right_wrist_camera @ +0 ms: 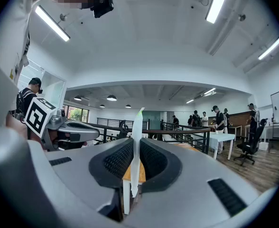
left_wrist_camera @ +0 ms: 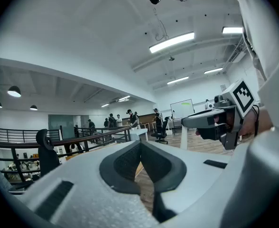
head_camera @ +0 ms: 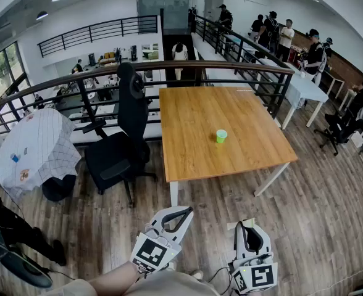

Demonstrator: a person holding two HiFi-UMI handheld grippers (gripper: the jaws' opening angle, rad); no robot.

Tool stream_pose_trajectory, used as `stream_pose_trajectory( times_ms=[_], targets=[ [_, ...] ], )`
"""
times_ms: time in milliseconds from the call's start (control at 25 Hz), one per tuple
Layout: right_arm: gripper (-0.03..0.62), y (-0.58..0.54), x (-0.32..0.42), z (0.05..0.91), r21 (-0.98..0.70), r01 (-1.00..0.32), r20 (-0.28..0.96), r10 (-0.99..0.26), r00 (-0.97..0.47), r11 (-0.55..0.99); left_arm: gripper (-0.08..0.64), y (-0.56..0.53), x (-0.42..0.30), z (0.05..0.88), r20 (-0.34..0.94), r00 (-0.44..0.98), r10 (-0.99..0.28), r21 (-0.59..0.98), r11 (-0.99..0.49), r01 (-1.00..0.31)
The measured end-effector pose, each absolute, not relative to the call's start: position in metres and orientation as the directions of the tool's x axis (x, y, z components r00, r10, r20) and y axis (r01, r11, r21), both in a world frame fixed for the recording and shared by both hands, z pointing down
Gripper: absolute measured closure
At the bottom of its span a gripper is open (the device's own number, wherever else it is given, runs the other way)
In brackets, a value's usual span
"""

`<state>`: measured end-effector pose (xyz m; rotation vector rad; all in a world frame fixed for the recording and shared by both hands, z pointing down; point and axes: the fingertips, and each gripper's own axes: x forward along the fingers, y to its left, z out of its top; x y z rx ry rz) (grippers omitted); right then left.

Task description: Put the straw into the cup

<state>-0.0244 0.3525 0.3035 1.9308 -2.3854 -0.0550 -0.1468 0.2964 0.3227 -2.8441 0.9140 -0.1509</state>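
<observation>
The smooth rectangular wooden table [head_camera: 200, 116] stands well ahead, the small round green cup [head_camera: 221, 136] near its middle. The left gripper [head_camera: 183, 211] is clenched on nothing, apparently idle. The right gripper [right_wrist_camera: 136, 144] pinches the thin white straw [right_wrist_camera: 134, 175] upright between ribbed black pads, likely for carrying to the cup.

Your left gripper [head_camera: 186, 211] and right gripper [head_camera: 246, 224] are pale grey shells with black ribbed fingers [right_wrist_camera: 116, 160] and black-and-white marker cubes [head_camera: 152, 253]

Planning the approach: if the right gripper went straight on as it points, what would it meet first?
Probably the near edge of the wooden table, seen past the straw held by the right gripper; depth is unclear.
</observation>
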Motion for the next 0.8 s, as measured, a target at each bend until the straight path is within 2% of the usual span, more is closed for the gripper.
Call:
stream_pose_trajectory(
  times_ms=[800],
  targets=[
    [0.543, 0.353, -0.013, 0.315, 0.037, -0.977, 0.053, -0.977, -0.208, 0.21, 0.548, 0.299, -0.13, 0.332, 0.076, 0.819, -0.569, -0.156, -0.818, -0.554]
  ],
)
